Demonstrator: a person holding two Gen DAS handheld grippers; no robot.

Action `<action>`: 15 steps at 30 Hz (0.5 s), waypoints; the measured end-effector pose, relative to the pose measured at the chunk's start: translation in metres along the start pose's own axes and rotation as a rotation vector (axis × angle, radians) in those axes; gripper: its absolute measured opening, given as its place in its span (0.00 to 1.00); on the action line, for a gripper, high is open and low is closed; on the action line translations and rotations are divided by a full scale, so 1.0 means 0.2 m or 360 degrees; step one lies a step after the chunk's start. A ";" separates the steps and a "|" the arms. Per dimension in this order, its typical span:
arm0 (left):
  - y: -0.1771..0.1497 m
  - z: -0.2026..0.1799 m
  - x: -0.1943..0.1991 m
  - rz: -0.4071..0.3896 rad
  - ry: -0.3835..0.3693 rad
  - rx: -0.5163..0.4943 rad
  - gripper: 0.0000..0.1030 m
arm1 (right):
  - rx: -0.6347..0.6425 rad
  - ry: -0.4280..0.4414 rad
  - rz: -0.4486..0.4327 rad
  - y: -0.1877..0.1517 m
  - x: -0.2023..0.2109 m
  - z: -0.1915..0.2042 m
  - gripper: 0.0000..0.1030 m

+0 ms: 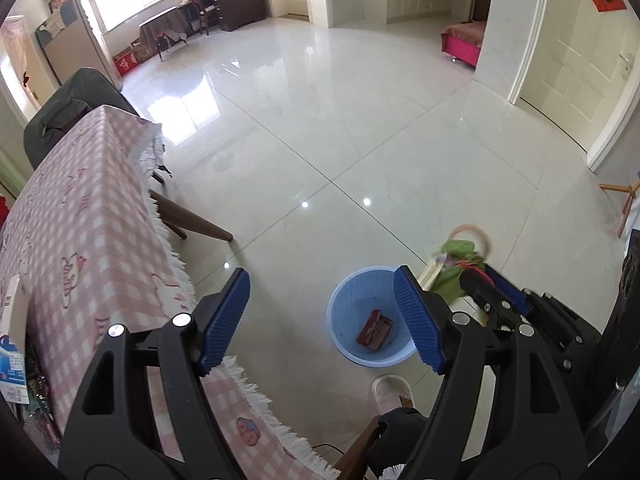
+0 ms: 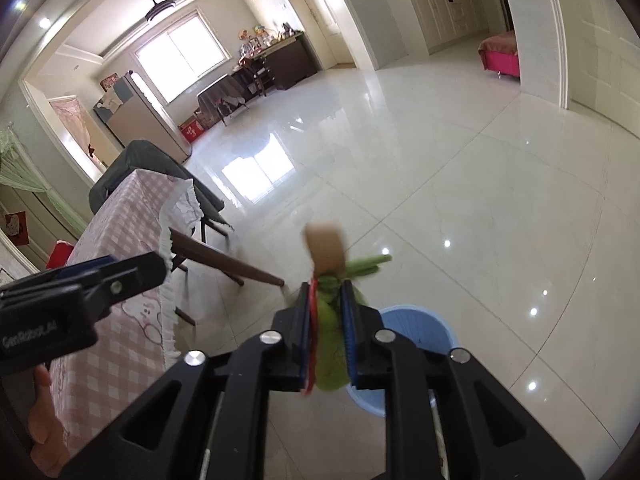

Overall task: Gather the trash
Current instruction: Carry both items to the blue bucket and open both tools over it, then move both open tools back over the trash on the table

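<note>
— While you look down along the left gripper [image 1: 324, 316], what do you make of its jaws?
— Spread wide, nothing between the blue pads [image 1: 226, 316]. Through the gap you see the pale floor and, lower right, the blue wastebasket [image 1: 344, 304] standing on the tiles.
— Anything in it?
— One dark red packet [image 1: 376, 329] lying on its bottom.
— And the right gripper [image 2: 328, 332]?
— Narrowly parted, with a green bundle of trash [image 2: 330, 364] filling the gap between its pads, a red strip [image 2: 313, 320] along one side and a blurred tan ring [image 2: 326, 250] sticking out past the tips. The pads look to be against it.
— Where is that bundle relative to the basket?
— From the left wrist it shows just beside the basket's rim, toward the upper right; from the right wrist the basket sits right behind the fingers.
— The table?
— A pink checked tablecloth [image 1: 88, 216] with a white fringe, to the left of both grippers.
</note>
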State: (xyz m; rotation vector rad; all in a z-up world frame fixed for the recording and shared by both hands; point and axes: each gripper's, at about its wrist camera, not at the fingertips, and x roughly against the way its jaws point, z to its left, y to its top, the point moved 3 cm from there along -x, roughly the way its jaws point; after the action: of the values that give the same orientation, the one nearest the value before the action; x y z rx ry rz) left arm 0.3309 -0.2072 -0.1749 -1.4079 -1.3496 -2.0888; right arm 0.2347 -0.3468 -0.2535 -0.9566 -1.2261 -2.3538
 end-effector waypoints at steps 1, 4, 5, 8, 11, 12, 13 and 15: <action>0.00 0.01 0.01 -0.0010 0.0002 0.0006 0.72 | 0.0005 -0.0006 -0.0024 0.01 0.01 0.01 0.25; -0.02 0.05 0.06 -0.0030 0.0010 0.0027 0.72 | 0.0007 -0.0011 -0.0045 0.01 0.04 0.03 0.34; -0.02 0.06 0.08 -0.0039 0.0013 0.0036 0.72 | 0.0006 -0.0008 -0.0054 0.02 0.06 0.04 0.34; -0.06 0.11 0.16 -0.0089 0.0044 0.0058 0.72 | 0.0030 0.0023 -0.0081 0.02 0.11 0.09 0.36; -0.10 0.18 0.25 -0.0126 0.0074 0.0098 0.73 | 0.0070 0.0048 -0.0098 0.02 0.17 0.16 0.37; -0.11 0.19 0.27 -0.0135 0.0078 0.0107 0.73 | 0.0077 0.0063 -0.0105 0.02 0.19 0.19 0.37; -0.13 0.21 0.31 -0.0152 0.0092 0.0122 0.73 | 0.0090 0.0078 -0.0119 0.02 0.23 0.22 0.37; -0.16 0.25 0.38 -0.0180 0.0115 0.0142 0.73 | 0.0120 0.0108 -0.0136 0.02 0.29 0.29 0.38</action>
State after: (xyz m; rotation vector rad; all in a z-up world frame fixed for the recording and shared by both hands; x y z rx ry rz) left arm 0.3015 -0.1299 -0.1240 -1.2355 -1.5057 -2.0988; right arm 0.2187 -0.3009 -0.1876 -0.8084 -1.3438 -2.3655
